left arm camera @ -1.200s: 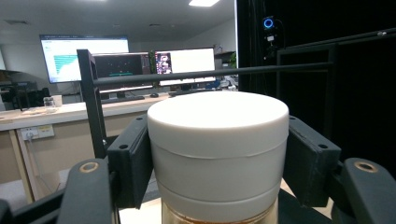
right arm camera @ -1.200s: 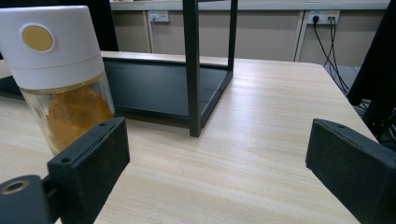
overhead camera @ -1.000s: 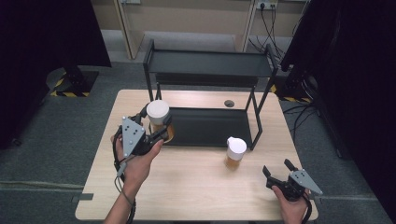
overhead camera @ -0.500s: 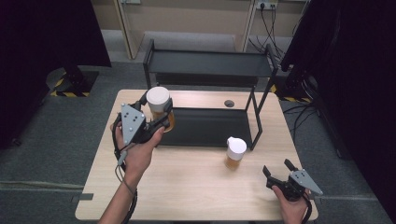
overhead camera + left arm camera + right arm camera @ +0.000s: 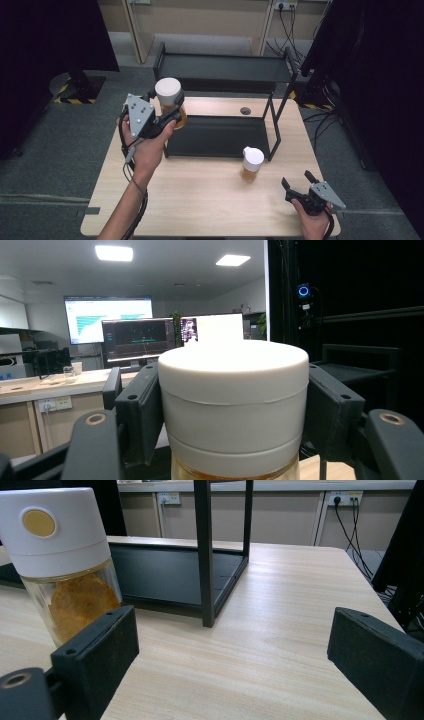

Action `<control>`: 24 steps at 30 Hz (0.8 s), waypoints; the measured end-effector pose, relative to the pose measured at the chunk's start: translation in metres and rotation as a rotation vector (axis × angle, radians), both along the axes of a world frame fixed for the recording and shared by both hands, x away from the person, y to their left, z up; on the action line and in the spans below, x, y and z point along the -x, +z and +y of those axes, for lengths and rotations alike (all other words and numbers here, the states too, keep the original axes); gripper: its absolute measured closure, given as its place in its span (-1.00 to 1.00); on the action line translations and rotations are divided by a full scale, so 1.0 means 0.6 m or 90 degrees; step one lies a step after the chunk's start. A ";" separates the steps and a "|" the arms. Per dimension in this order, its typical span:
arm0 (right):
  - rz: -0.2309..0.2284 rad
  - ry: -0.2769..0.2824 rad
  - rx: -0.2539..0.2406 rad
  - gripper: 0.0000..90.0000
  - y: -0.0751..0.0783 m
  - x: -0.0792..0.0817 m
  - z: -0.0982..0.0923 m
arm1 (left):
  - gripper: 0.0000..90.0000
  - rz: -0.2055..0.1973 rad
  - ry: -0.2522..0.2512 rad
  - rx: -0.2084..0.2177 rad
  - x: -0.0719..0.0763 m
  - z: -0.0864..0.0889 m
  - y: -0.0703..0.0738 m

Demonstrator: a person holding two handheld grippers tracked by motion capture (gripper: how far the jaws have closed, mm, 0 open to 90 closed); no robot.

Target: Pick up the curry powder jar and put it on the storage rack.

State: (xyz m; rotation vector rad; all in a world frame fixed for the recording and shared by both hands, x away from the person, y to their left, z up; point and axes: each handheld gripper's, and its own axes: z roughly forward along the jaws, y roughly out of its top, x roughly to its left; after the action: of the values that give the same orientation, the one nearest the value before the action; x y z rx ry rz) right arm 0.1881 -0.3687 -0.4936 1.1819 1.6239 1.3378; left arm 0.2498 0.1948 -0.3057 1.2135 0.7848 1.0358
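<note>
**Left gripper carries a jar toward the rack, right gripper waits**

The left gripper (image 5: 172,116) is closed on a round glass jar with a white plastic lid and amber-brown content (image 5: 169,101). In the left gripper view, the two black jaws press on both sides of the white lid (image 5: 233,400), and the jar stands upright between them. In the high view the jar is lifted above the table, over the left end of the black metal two-level rack (image 5: 225,75).

The right gripper (image 5: 299,186) rests low at the near right corner of the light wooden table (image 5: 200,200). Its jaws are wide apart and hold nothing. A second glass jar with a white lid and orange-brown powder (image 5: 62,560) stands on the table just beyond its left jaw, close to the front post of the rack.

My judgement is that the step in hand is the transport of the first jar to a rack shelf. The next move needs the jar to go forward and right from the gripper, staying upright, and to come down flat on the shelf before the jaws open. The rack frame is near, so the jar must pass clear of it.
</note>
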 end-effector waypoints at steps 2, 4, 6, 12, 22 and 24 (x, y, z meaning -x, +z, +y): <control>0.001 0.000 0.000 -0.85 0.000 0.000 0.000 | -0.25 -0.001 0.002 0.002 -0.004 -0.001 0.005; 0.001 0.000 0.000 -0.85 0.001 0.000 0.000 | -0.25 -0.002 0.004 0.003 -0.007 -0.001 0.011; 0.001 0.000 0.000 -0.85 0.000 0.000 0.000 | -0.25 -0.003 0.006 0.004 -0.010 -0.001 0.017; 0.001 0.000 0.000 -0.85 0.000 0.000 0.000 | -0.25 -0.006 0.011 0.001 -0.018 -0.003 0.034; 0.002 0.000 -0.001 -0.85 0.001 0.000 0.000 | -0.25 -0.010 0.015 0.009 -0.030 -0.006 0.060; 0.002 0.000 -0.001 -0.85 0.001 -0.001 0.000 | -0.25 -0.009 0.014 0.009 -0.031 -0.006 0.062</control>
State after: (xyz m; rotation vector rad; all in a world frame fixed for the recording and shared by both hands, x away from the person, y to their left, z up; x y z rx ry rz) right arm 0.1884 -0.3689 -0.4932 1.1854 1.6253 1.3388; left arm 0.2683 0.1909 -0.2683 1.1867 0.7950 1.0551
